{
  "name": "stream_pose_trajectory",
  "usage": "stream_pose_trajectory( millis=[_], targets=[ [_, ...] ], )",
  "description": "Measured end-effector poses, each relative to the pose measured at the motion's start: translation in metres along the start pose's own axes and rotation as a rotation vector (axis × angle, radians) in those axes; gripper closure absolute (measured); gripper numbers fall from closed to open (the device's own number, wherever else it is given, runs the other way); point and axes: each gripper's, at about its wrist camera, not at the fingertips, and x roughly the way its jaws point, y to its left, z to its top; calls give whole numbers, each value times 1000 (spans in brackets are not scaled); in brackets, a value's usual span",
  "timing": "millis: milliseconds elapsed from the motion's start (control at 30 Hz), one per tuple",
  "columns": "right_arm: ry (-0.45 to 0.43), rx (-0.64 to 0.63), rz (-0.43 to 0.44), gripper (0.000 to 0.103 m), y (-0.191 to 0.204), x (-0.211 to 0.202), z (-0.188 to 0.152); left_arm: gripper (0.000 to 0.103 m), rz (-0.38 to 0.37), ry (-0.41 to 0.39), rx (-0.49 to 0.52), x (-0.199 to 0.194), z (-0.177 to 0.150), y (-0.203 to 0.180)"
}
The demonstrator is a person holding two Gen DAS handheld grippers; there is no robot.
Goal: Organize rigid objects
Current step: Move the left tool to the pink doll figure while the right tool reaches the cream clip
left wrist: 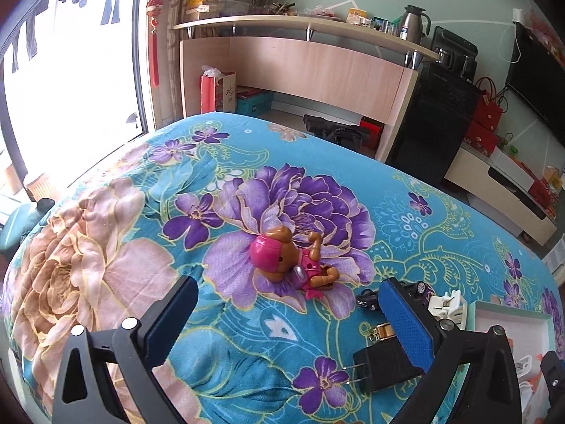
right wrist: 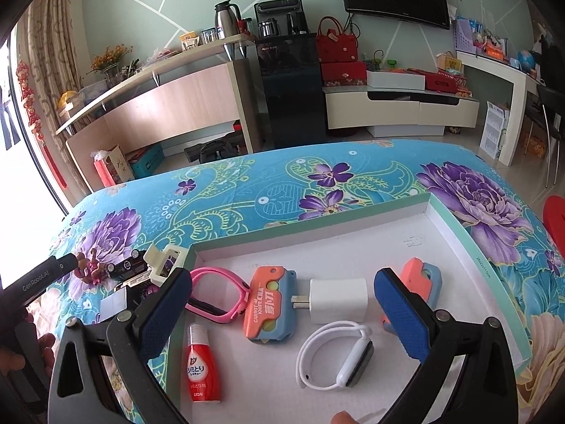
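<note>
My left gripper (left wrist: 289, 318) is open and empty above the flowered cloth, just short of a pink and brown toy dog (left wrist: 291, 263). A black plug adapter (left wrist: 383, 365), a dark toy car (left wrist: 395, 291) and a white clip (left wrist: 446, 305) lie by its right finger. My right gripper (right wrist: 282, 309) is open over the white tray (right wrist: 353, 240). Between its fingers lie a white charger (right wrist: 339, 300) and an orange-blue carrot knife (right wrist: 270, 305). The tray also holds a pink watch strap (right wrist: 215, 295), a white watch (right wrist: 339, 360), a red bottle (right wrist: 201, 367) and a second orange toy (right wrist: 420, 282).
The table is covered by a blue cloth (left wrist: 247, 346) with purple flowers. The tray's mint corner (left wrist: 508, 318) shows at the left view's right edge. Behind stand a wooden counter (right wrist: 159, 106), a black cabinet (right wrist: 293, 95) and a TV stand (right wrist: 399, 106). A window (left wrist: 70, 70) is left.
</note>
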Motion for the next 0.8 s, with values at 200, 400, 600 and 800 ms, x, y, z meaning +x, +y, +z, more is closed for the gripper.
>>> stream_pose_trajectory(
  millis=[200, 400, 600, 800],
  targets=[
    [41, -64, 8, 0, 24, 7, -6, 0, 29, 11, -60, 4, 5, 29],
    [60, -124, 60, 0, 49, 11, -10, 0, 23, 23, -95, 9, 9, 46],
    [46, -152, 114, 0, 74, 13, -3, 0, 20, 42, -141, 19, 12, 65],
    [25, -167, 168, 0, 102, 23, 15, 0, 12, 40, -143, 27, 14, 69]
  ],
)
